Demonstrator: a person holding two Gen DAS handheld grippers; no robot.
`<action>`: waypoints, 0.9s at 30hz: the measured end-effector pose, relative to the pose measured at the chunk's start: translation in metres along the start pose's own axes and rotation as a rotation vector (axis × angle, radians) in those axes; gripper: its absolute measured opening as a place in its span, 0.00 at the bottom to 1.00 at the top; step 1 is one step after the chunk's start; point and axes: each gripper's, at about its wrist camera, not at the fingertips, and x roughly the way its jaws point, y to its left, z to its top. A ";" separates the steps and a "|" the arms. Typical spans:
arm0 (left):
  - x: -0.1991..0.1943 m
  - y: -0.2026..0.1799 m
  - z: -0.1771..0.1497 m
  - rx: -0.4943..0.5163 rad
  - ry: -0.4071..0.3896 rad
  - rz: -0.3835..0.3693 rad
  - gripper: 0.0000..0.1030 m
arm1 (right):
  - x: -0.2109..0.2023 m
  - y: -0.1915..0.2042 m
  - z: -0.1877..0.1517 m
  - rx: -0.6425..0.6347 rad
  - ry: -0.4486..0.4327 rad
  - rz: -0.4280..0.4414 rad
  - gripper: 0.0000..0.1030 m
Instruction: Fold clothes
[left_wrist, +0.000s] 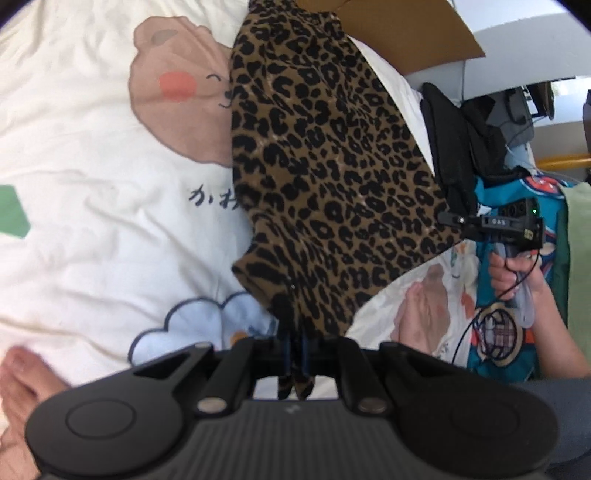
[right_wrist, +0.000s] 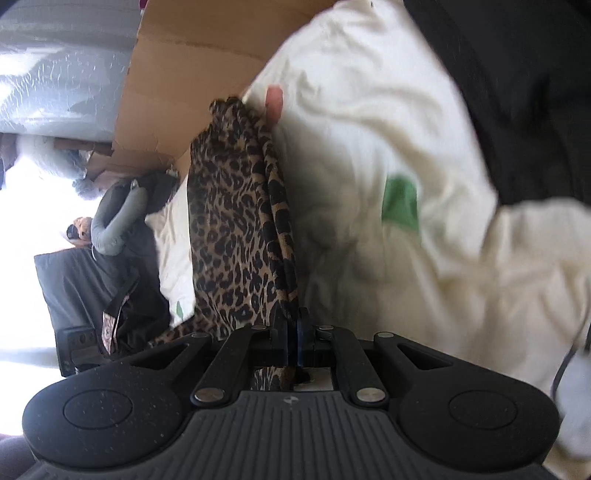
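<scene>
Left wrist view: the brown-and-black leopard-print fabric garment (left_wrist: 325, 166) hangs stretched between both claws, lifted off the cream cartoon-print bedsheet (left_wrist: 92, 147); its far end trails toward the brown cardboard box (left_wrist: 399, 33)
Left gripper (left_wrist: 297, 350): pressed together on a bunched corner of the leopard cloth; a bit of fabric pokes out behind the jaws, so the bite looks decent
Right gripper (right_wrist: 293, 332): pinching the opposite edge, jaws squeezed tight on a thin rolled hem; from the left wrist view you can see it out at the side (left_wrist: 452, 218) with a hand (left_wrist: 513, 273) on its handle
Right wrist view: pretty blurry; the garment drapes away in a doubled-over fold, so I can't tell which layer is actually caught
Stuff nearby: black clothing (left_wrist: 454, 147) piled just beside the sheet's edge; bare feet (left_wrist: 421, 314) resting on the bed under the cloth
Risk, slip: that right-side grip is on a skinny hem; any tug sideways could pop it free and the whole thing flops
Risk, crooked fold: if only one layer is held, the edges won't line up when laid down
Risk, snag: the hanging end could drag over the feet or catch the box flap
</scene>
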 end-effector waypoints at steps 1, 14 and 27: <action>-0.002 0.000 -0.003 -0.002 0.000 0.007 0.05 | 0.000 0.000 -0.005 0.004 0.005 0.000 0.02; 0.005 0.019 -0.007 -0.008 0.011 0.143 0.05 | 0.017 -0.003 -0.054 0.032 0.082 0.000 0.02; 0.040 0.038 -0.006 -0.110 0.022 0.124 0.06 | 0.041 -0.012 -0.046 -0.063 0.127 -0.067 0.07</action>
